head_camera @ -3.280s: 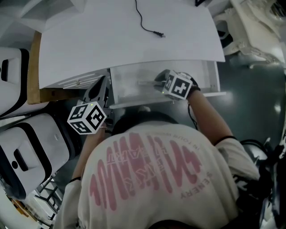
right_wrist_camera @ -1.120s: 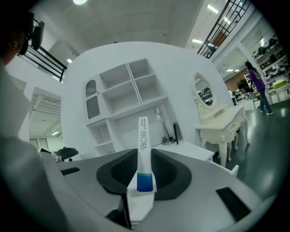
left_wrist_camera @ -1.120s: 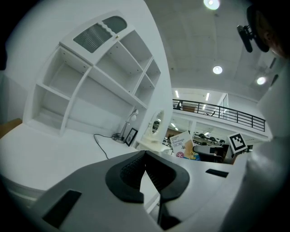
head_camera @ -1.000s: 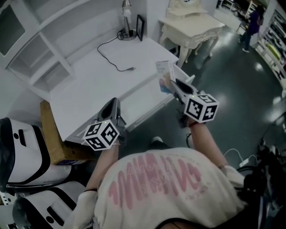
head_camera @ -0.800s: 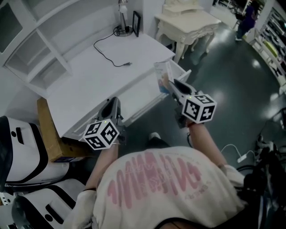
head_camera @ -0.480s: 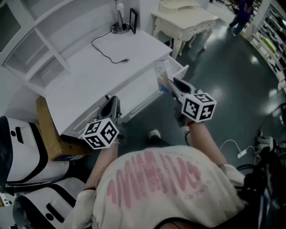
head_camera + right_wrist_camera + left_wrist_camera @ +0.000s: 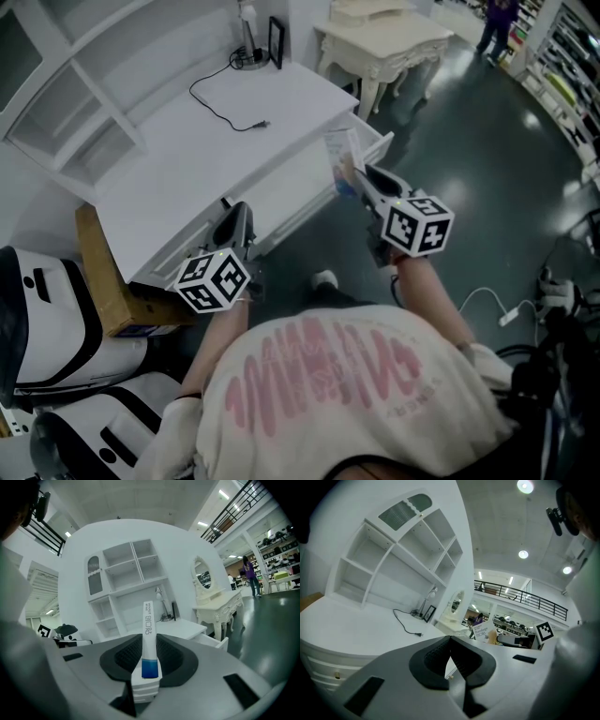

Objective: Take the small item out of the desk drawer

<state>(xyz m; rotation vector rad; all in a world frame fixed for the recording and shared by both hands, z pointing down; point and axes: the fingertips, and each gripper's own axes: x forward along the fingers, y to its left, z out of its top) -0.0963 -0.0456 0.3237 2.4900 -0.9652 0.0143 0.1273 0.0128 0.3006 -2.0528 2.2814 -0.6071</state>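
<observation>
My right gripper (image 7: 353,178) is shut on a small flat white box with a blue end (image 7: 339,154), held on edge above the open desk drawer (image 7: 373,145). In the right gripper view the box (image 7: 147,634) stands upright between the pads of the right gripper (image 7: 146,644), with the drawer (image 7: 213,642) beyond it. My left gripper (image 7: 236,220) hangs in front of the white desk (image 7: 187,150), lower left. Its jaws are shut with nothing between them in the left gripper view (image 7: 450,640). That view also shows the box (image 7: 481,631) far off.
A black cable (image 7: 225,98) lies on the desk, with a lamp and picture frame (image 7: 262,37) at its back corner. A white shelf unit (image 7: 66,84) rises behind. A cream dressing table (image 7: 384,37) stands to the right, a wooden board (image 7: 98,272) and white padded shapes (image 7: 47,319) to the left.
Since the earliest frame my right gripper has come out of the drawer with the box. Both grippers have drawn back from the desk. Over the last second little has shifted.
</observation>
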